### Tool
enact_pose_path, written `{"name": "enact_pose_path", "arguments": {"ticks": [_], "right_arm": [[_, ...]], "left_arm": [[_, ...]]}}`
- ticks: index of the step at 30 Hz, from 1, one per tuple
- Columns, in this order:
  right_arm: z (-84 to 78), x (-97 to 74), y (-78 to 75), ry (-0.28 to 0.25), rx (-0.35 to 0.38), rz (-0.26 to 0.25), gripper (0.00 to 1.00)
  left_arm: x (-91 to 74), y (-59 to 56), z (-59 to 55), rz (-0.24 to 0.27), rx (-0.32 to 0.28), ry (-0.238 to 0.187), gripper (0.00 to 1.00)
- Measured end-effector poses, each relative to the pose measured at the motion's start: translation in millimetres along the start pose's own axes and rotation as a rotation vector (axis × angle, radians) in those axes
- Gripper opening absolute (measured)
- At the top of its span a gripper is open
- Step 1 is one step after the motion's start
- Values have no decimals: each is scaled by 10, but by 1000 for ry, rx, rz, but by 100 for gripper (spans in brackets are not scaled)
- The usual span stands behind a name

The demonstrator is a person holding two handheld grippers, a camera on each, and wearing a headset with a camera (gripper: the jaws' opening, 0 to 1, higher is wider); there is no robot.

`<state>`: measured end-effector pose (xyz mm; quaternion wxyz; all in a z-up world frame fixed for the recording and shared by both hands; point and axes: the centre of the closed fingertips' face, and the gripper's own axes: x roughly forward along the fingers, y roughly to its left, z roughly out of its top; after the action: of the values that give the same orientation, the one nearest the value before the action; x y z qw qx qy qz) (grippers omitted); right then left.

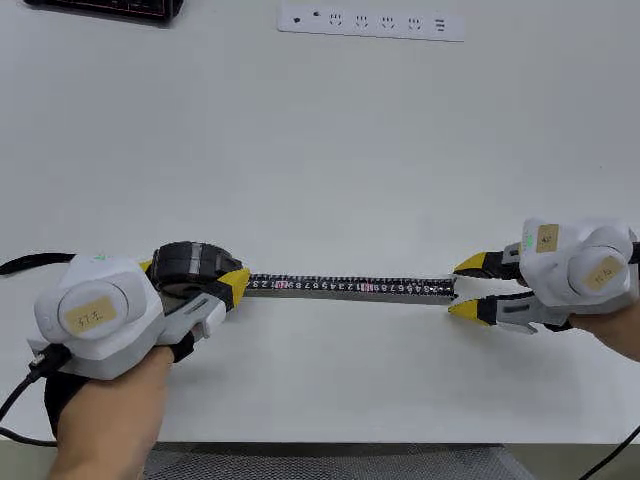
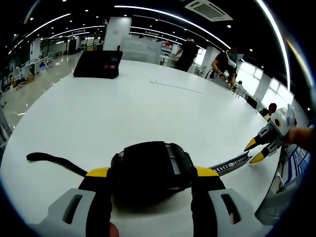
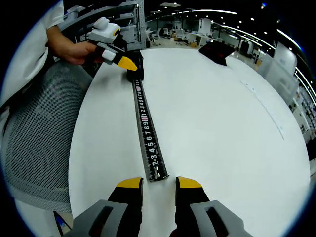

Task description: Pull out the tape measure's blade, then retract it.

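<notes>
**White table, blade pulled out**

My left gripper is at the near left side of the table. Its jaws are closed tight on the black tape measure, with one yellow tip on each side of the case. The tape measure rests on the table. A thin black strap lies on the table to the left of it.

The blade runs flat along the table from the tape measure off to the right. Its numbers face up.

My right gripper is at the far end of the blade. Its jaws are open a little and they hold nothing. The end of the blade lies right by the gap between the two yellow tips. In the right gripper view it sits just in front of the tips, and I cannot see it touching them.

At the far edge of the table there is a long white power strip and a dark flat thing. A grey mesh chair stands by the near edge. In the left gripper view, people stand far behind the table in a big room with long lights on the ceiling.
</notes>
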<state>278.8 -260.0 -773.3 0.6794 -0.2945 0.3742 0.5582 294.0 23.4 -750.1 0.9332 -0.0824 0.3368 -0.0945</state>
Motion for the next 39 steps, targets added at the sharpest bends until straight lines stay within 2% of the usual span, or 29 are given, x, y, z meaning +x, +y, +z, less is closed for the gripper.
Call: {"name": "enact_pose_path", "arguments": {"ticks": [8,15,22,39], "right_arm": [[13,28,20,9,-47,45,16],[0,55,29,20,-88,63,13],[17,56,35,34,-119,62,12],[30,51,36,61,-134,65,11]], "left_arm": [[-1,1,-1,-1,0,4,61],[3,5,-5,-1,1,6,60],[3,5,-6,-1,0,9,60],[0,-3,-15,-9,2,23,58]]}}
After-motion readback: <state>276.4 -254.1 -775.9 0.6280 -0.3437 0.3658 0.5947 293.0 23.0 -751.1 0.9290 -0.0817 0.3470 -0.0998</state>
